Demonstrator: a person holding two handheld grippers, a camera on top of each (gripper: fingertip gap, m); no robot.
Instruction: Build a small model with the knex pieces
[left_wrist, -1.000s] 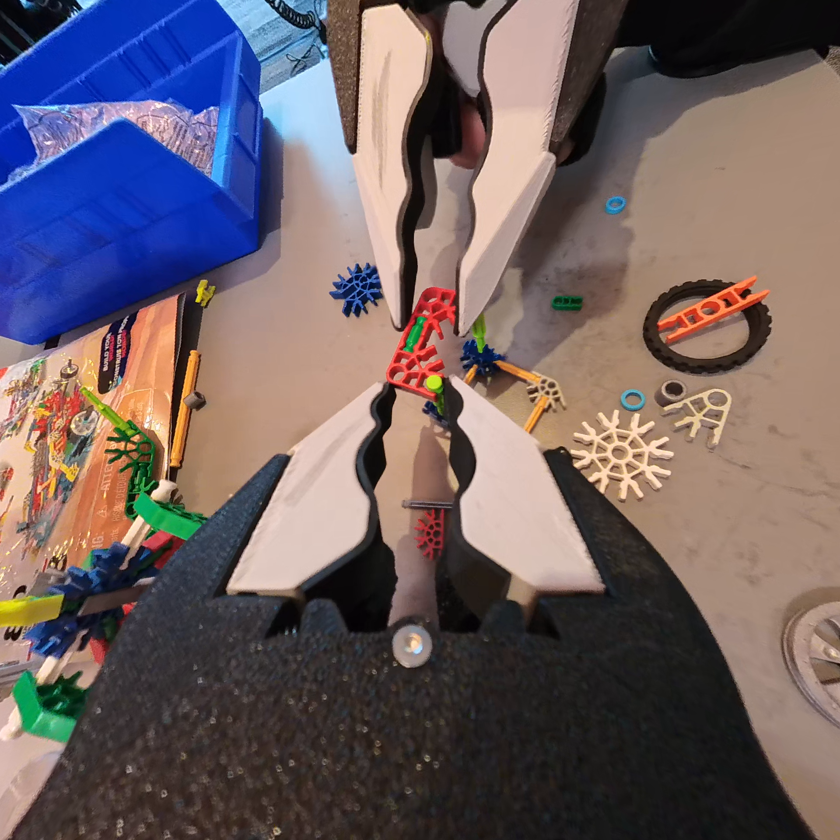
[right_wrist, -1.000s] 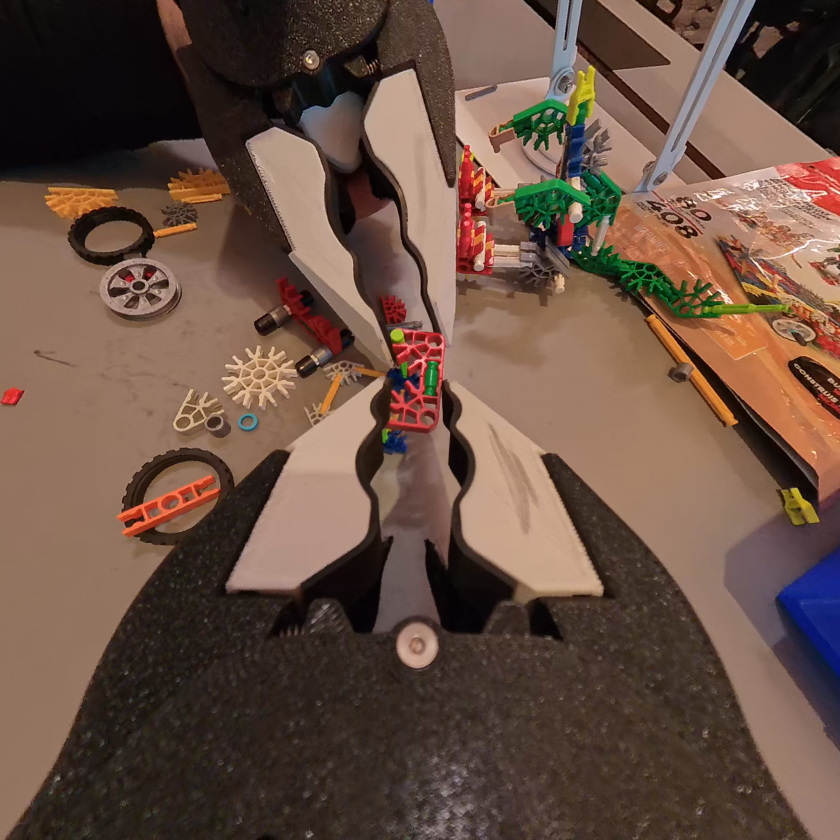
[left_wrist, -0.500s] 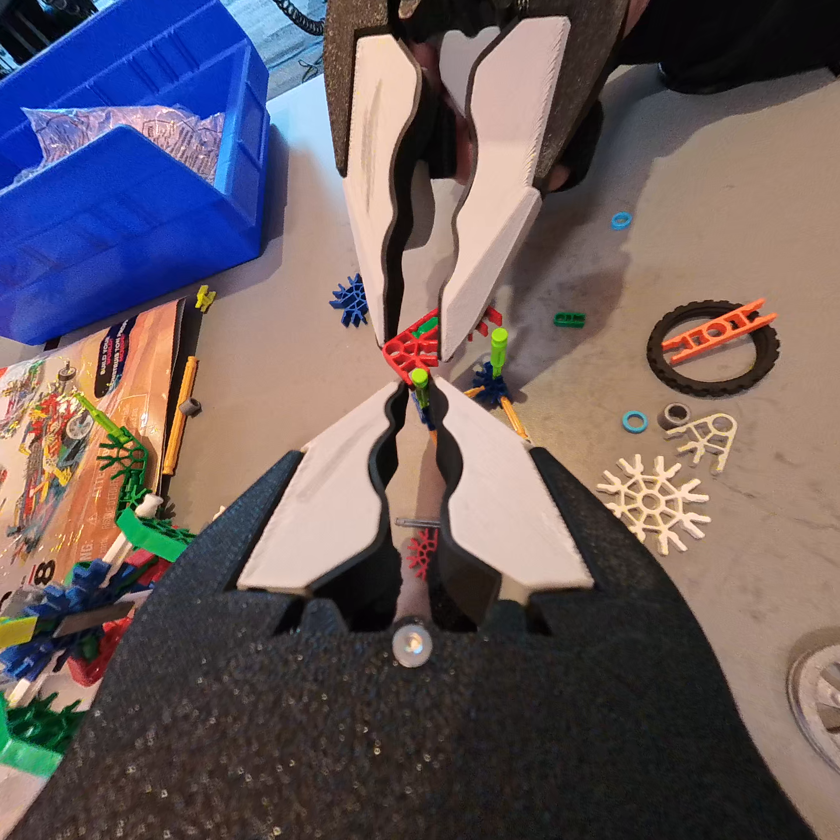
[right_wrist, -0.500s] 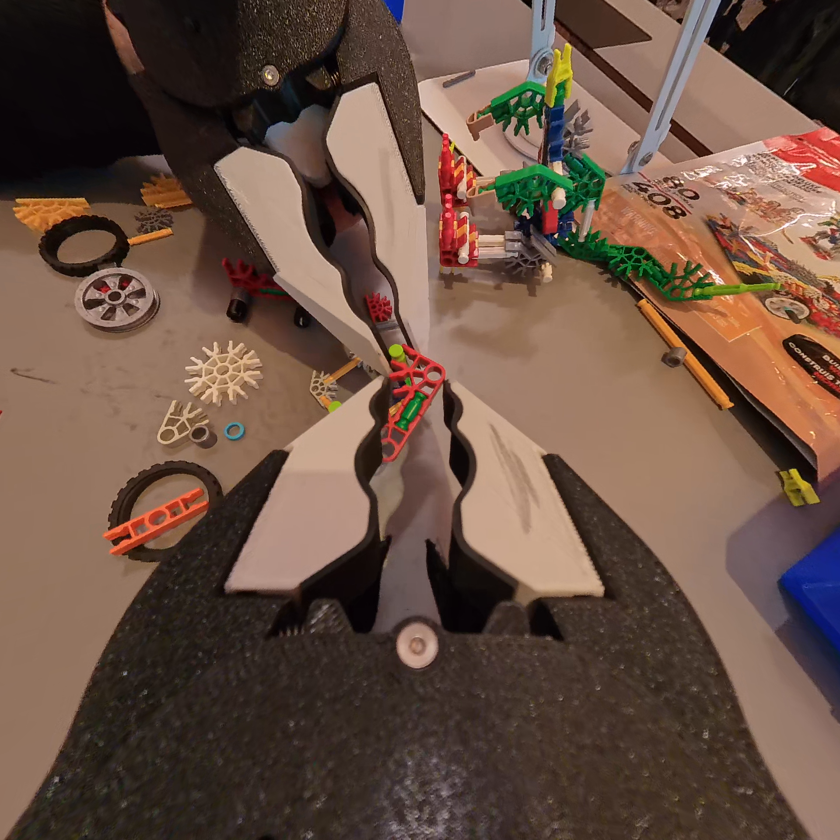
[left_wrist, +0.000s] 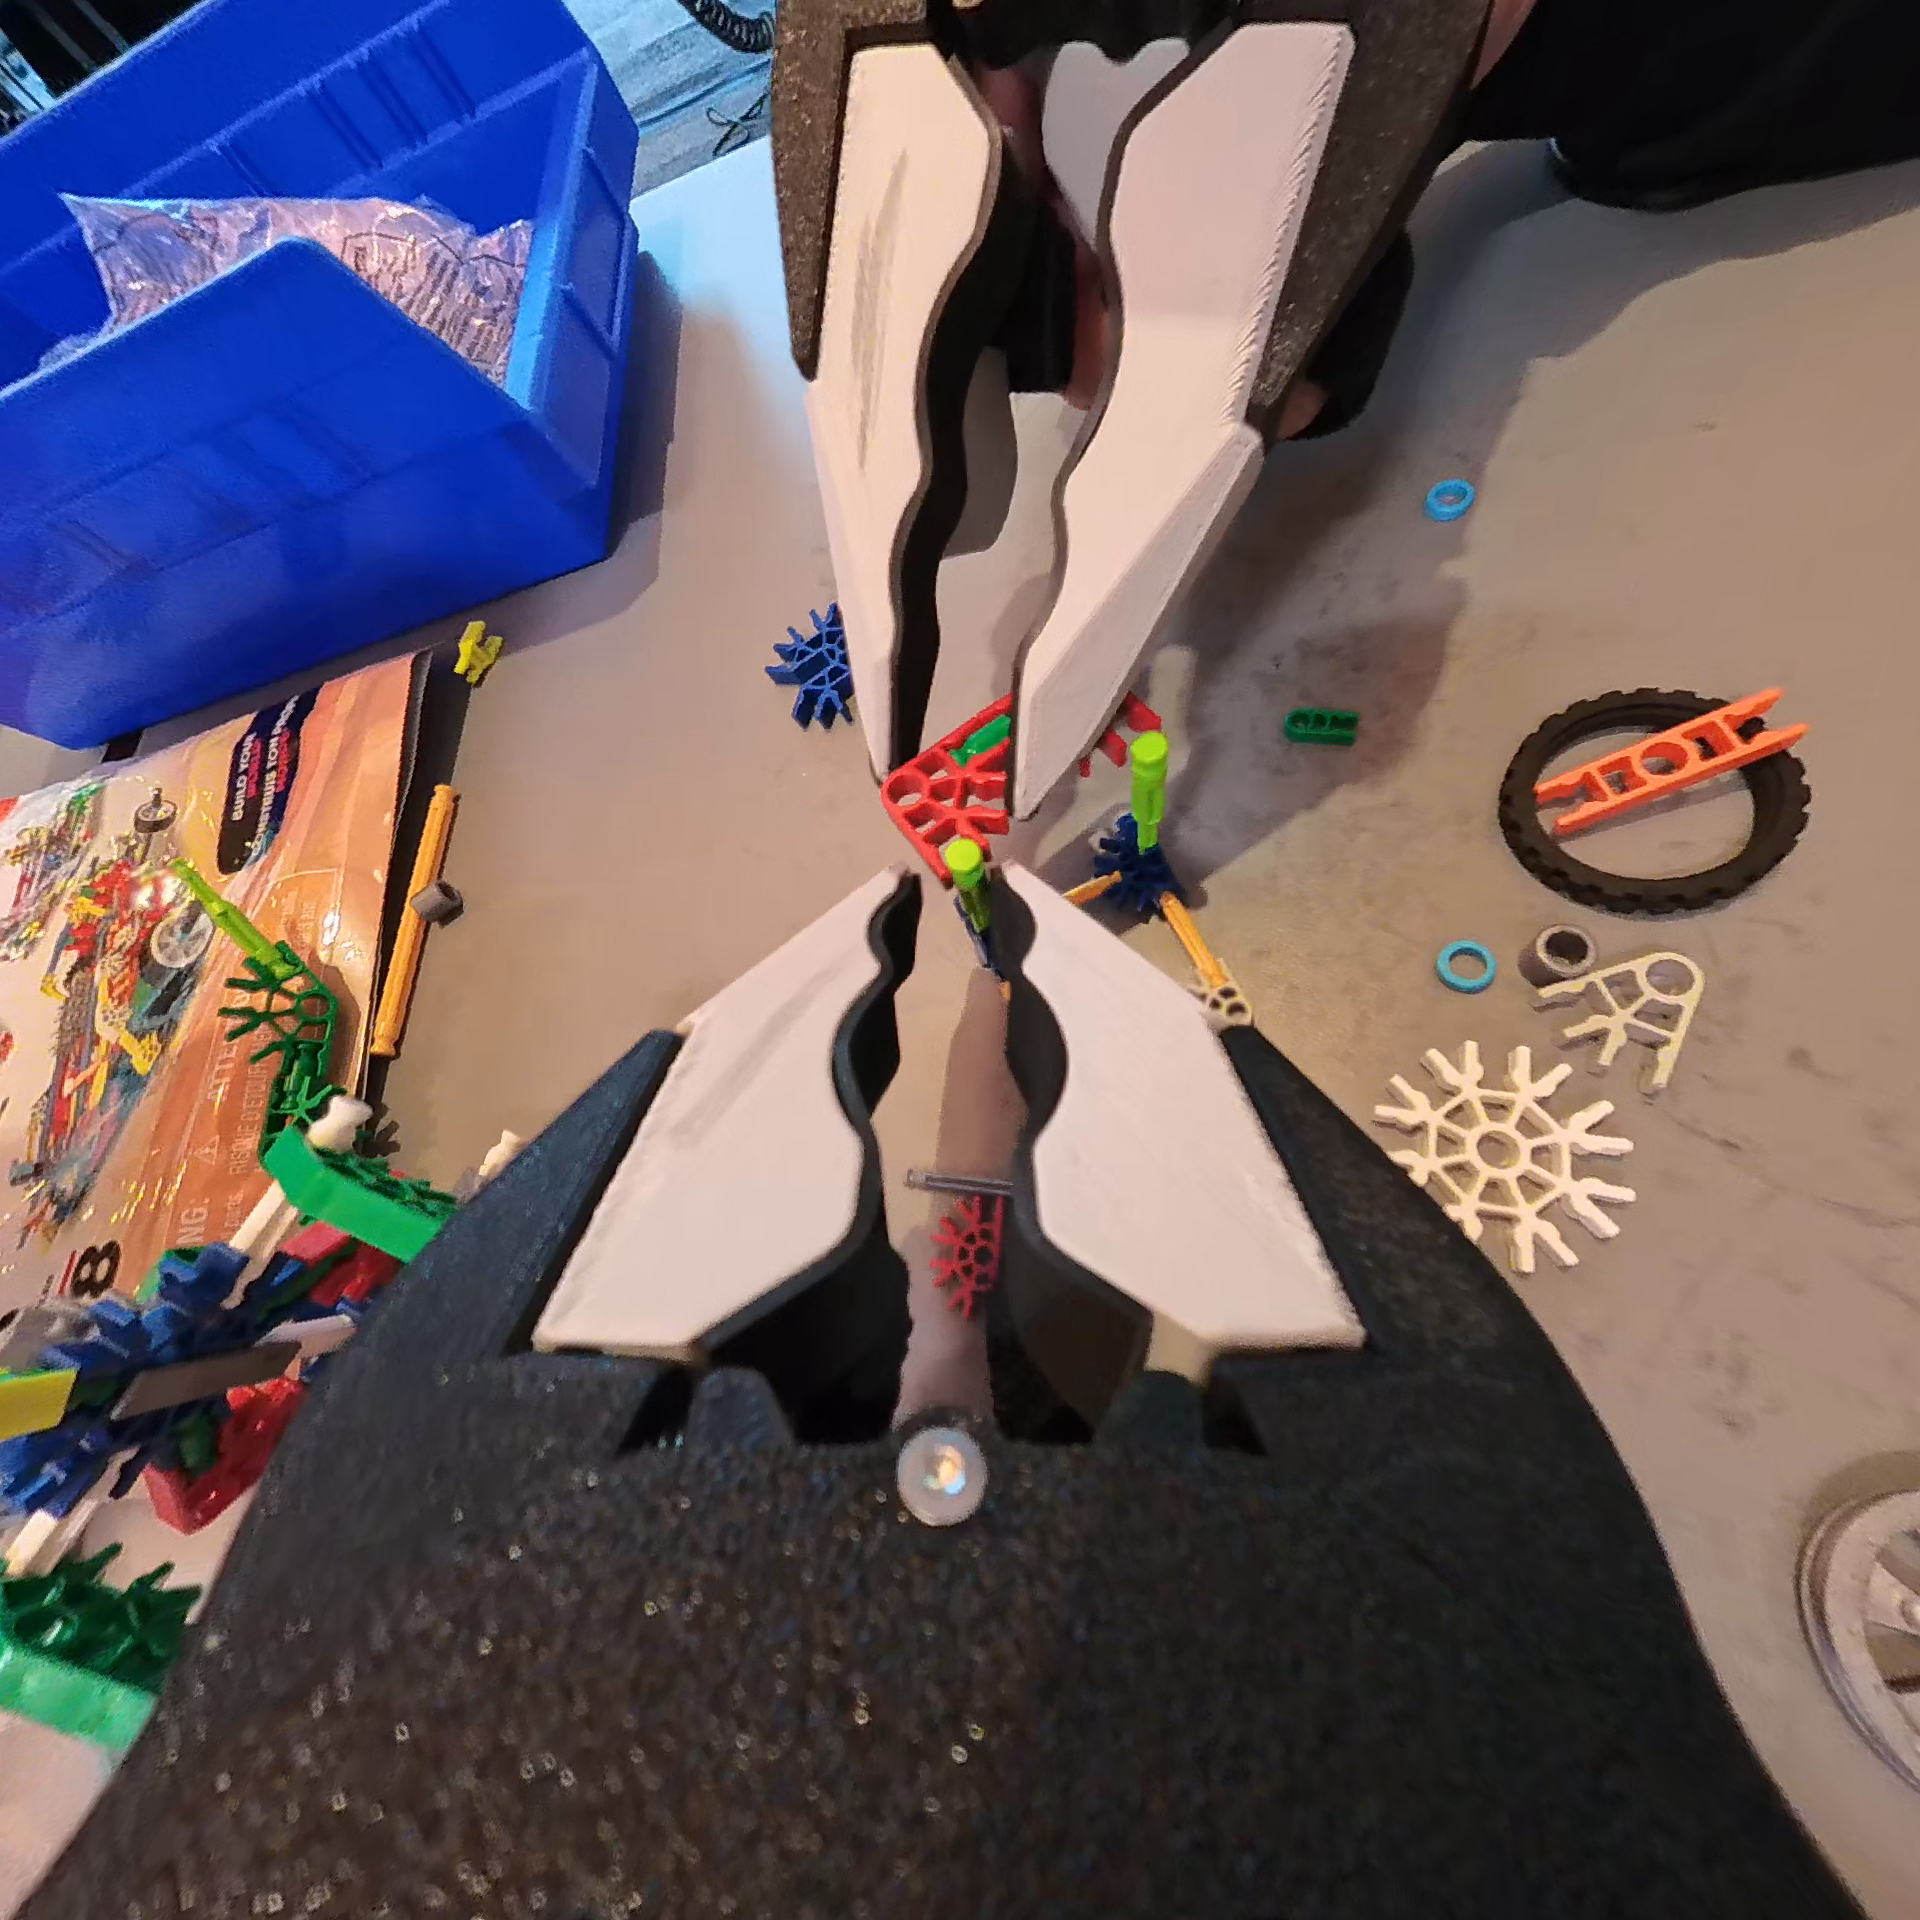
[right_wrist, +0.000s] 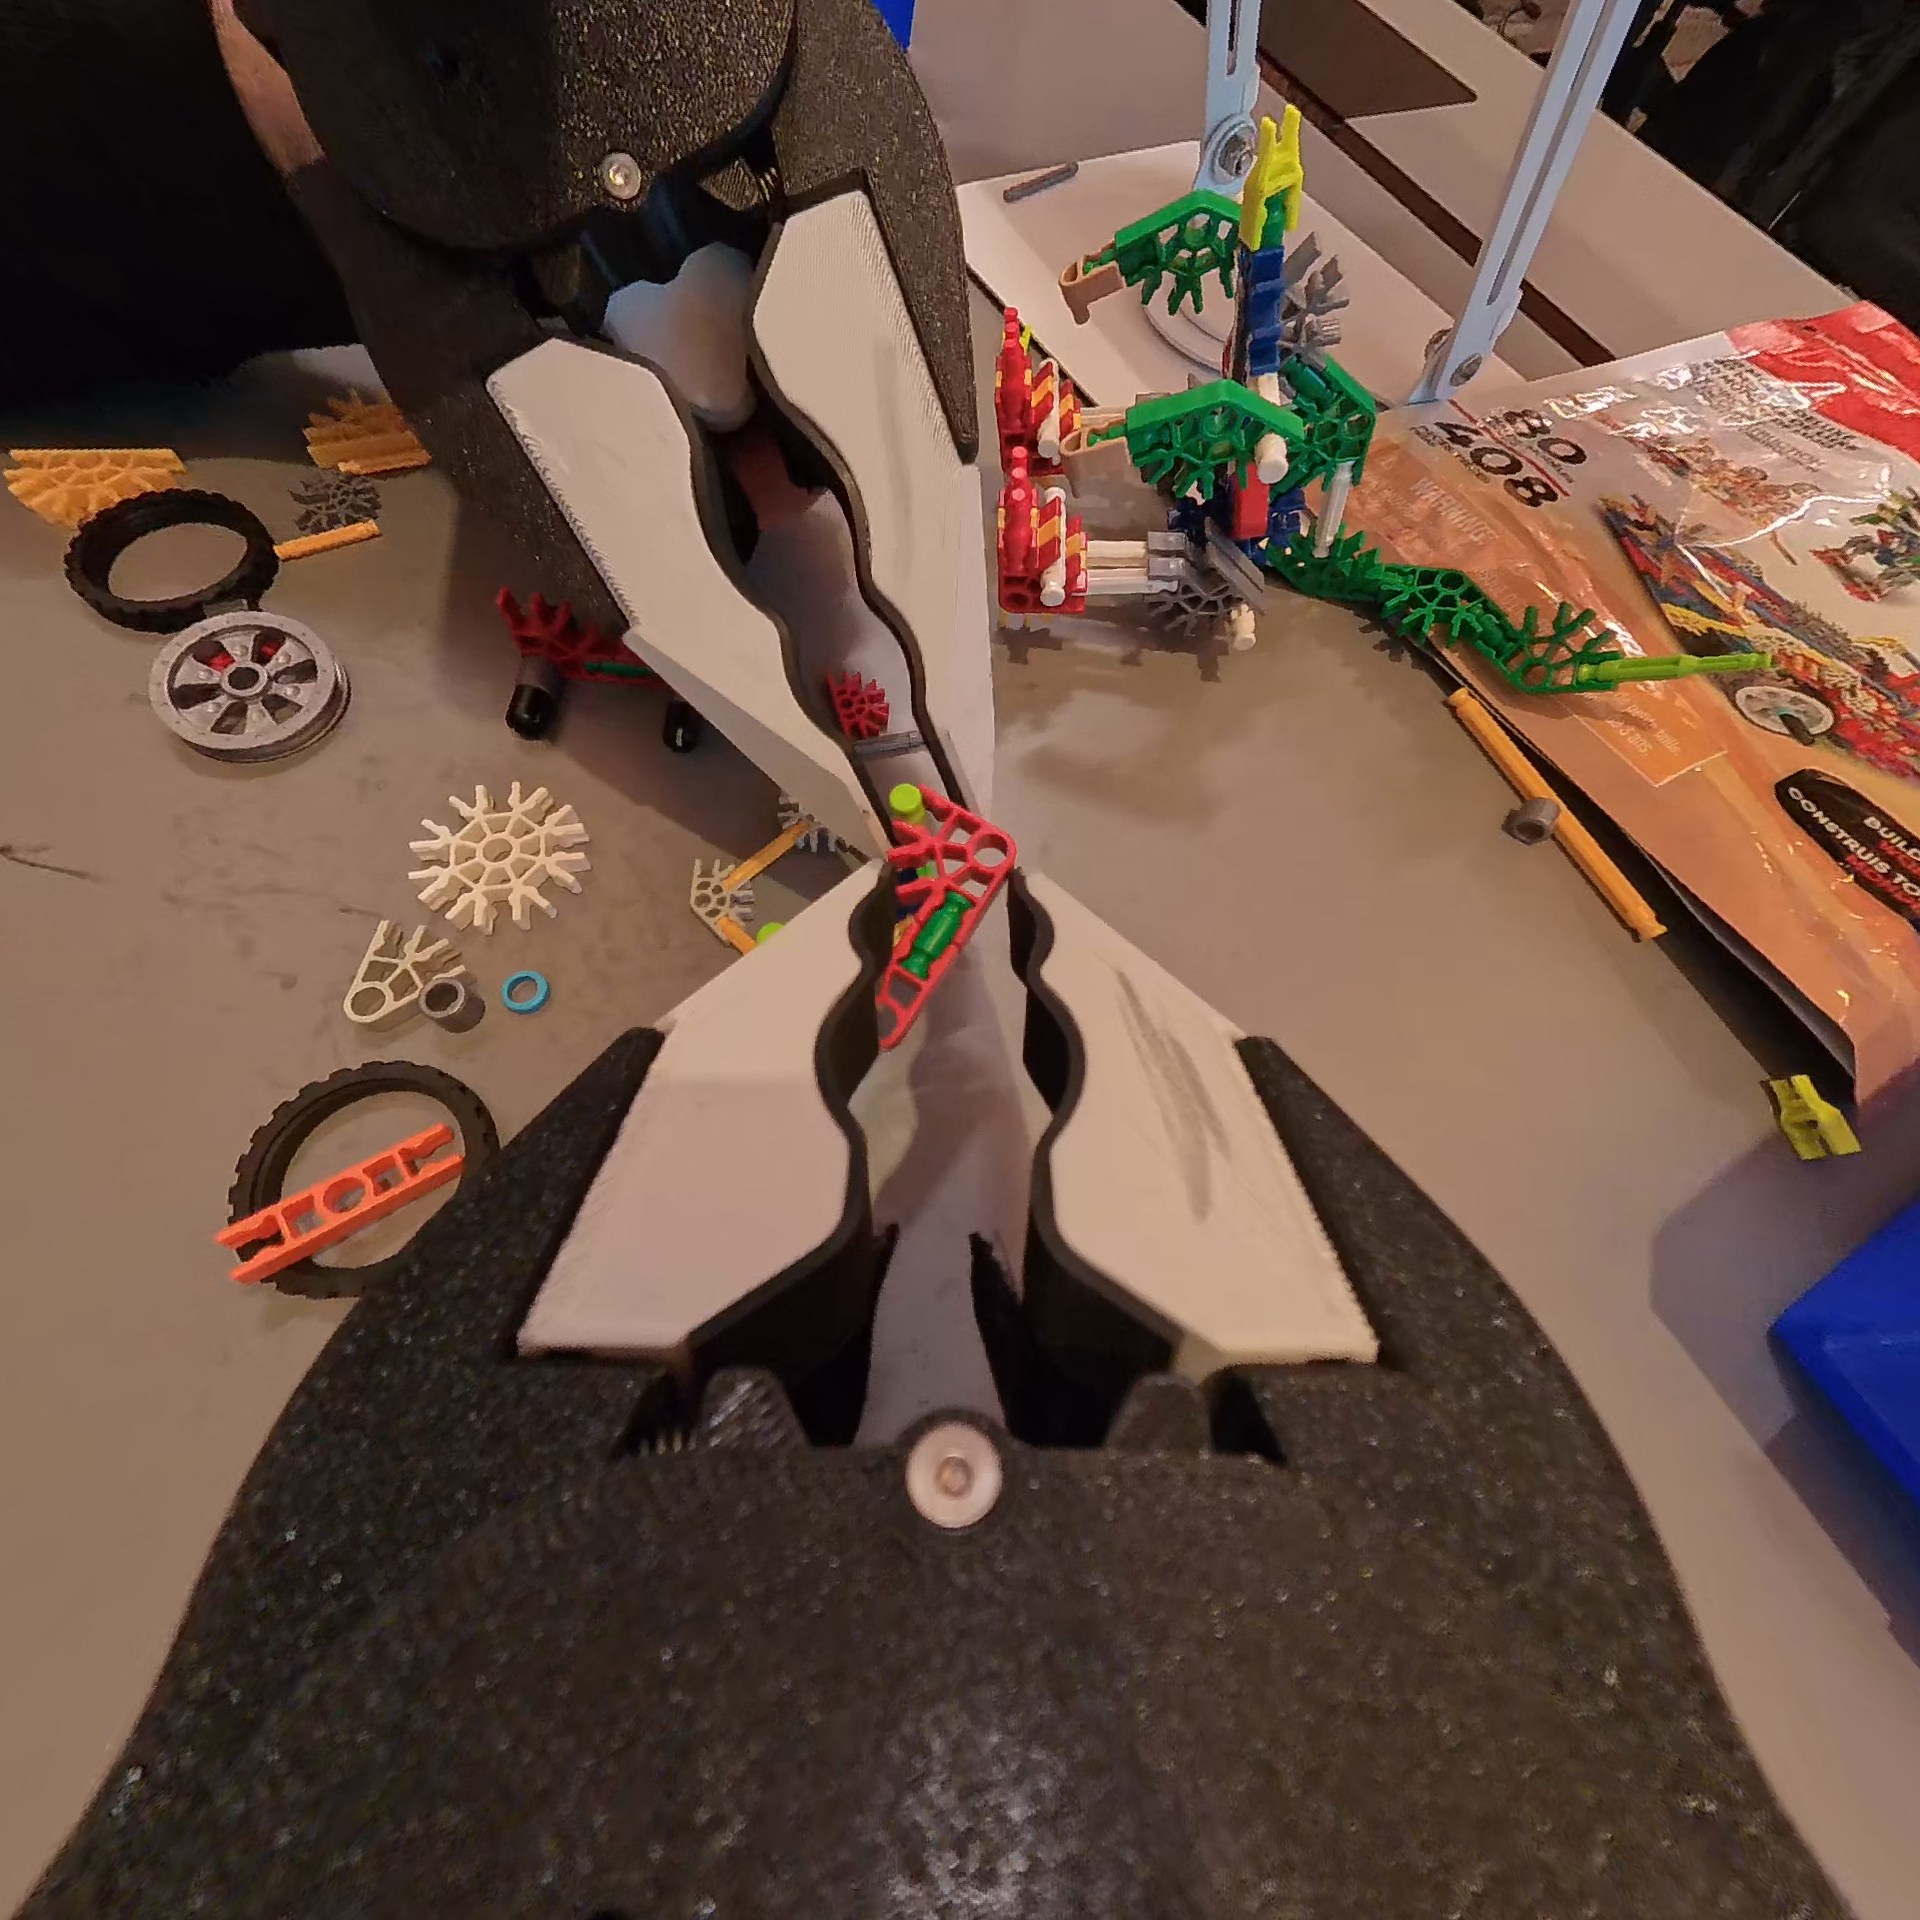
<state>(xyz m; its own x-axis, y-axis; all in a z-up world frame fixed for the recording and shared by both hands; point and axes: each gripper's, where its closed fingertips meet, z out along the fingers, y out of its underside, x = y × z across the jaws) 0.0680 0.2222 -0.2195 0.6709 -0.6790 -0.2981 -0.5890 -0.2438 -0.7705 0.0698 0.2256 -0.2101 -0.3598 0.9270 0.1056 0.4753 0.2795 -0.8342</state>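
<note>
My right gripper (right_wrist: 940, 888) is shut on a red fan-shaped connector (right_wrist: 951, 862) with a dark green rod clipped in it, held tilted above the table. My left gripper (left_wrist: 958, 881) is shut on a short lime green rod (left_wrist: 964, 868) with a small blue piece under it, and the rod's tip touches the red connector (left_wrist: 945, 805). The two grippers meet tip to tip; the right gripper (left_wrist: 956, 779) enters the left wrist view from the top, and the left gripper (right_wrist: 930, 816) enters the right wrist view from the top. A blue connector (left_wrist: 1138, 862) with a second lime rod and yellow rods stands on the table beside them.
A blue bin (left_wrist: 312, 416) stands at the far left by a printed packet (left_wrist: 208, 883). A built model (right_wrist: 1226, 447) stands beyond the grippers. A black tyre (left_wrist: 1527, 831) with an orange piece, a white snowflake connector (left_wrist: 1496, 1153) and a grey wheel (right_wrist: 244, 686) lie about. My left and right fingertips are right by each other.
The red connector has turned from flat to tilted in the right gripper. Both grippers have risen a little, leaving the blue connector with the second lime rod on the table.
</note>
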